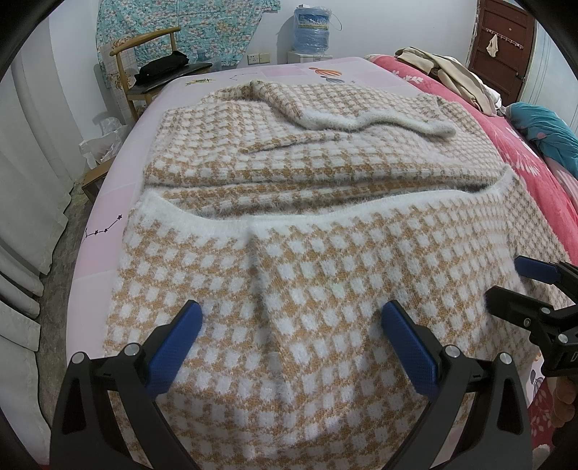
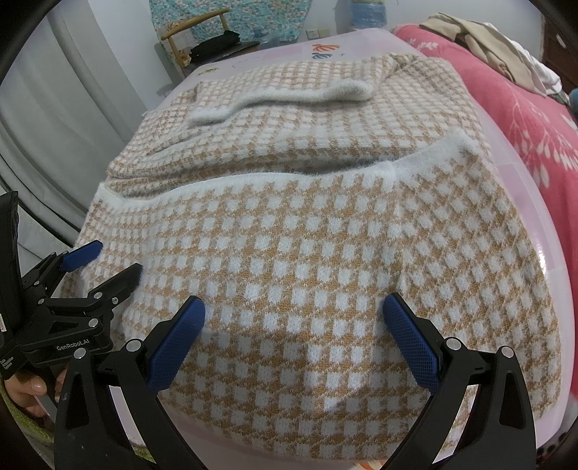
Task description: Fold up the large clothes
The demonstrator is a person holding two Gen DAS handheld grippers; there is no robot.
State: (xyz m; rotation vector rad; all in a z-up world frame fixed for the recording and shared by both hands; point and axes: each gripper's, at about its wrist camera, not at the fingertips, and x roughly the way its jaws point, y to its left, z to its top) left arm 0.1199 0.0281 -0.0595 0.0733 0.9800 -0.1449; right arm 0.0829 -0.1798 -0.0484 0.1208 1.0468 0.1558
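A large fuzzy sweater (image 1: 307, 274) with a tan and white check lies on the pink bed, also in the right wrist view (image 2: 307, 246). Its near part is folded up over the body, its white hem (image 1: 325, 213) running across. A sleeve with a white cuff (image 1: 379, 121) lies folded across the far part. My left gripper (image 1: 290, 318) is open just above the near fold, empty. My right gripper (image 2: 294, 314) is open too, over the same fold, empty. Each gripper shows at the edge of the other's view, the right one (image 1: 505, 285) and the left one (image 2: 108, 260).
The pink bed sheet (image 1: 108, 202) ends at the left edge, with floor and white curtains beyond. A red blanket (image 1: 542, 173) with piled clothes (image 1: 451, 72) lies to the right. A wooden chair (image 1: 151, 61) and a water jug (image 1: 312, 29) stand beyond the bed.
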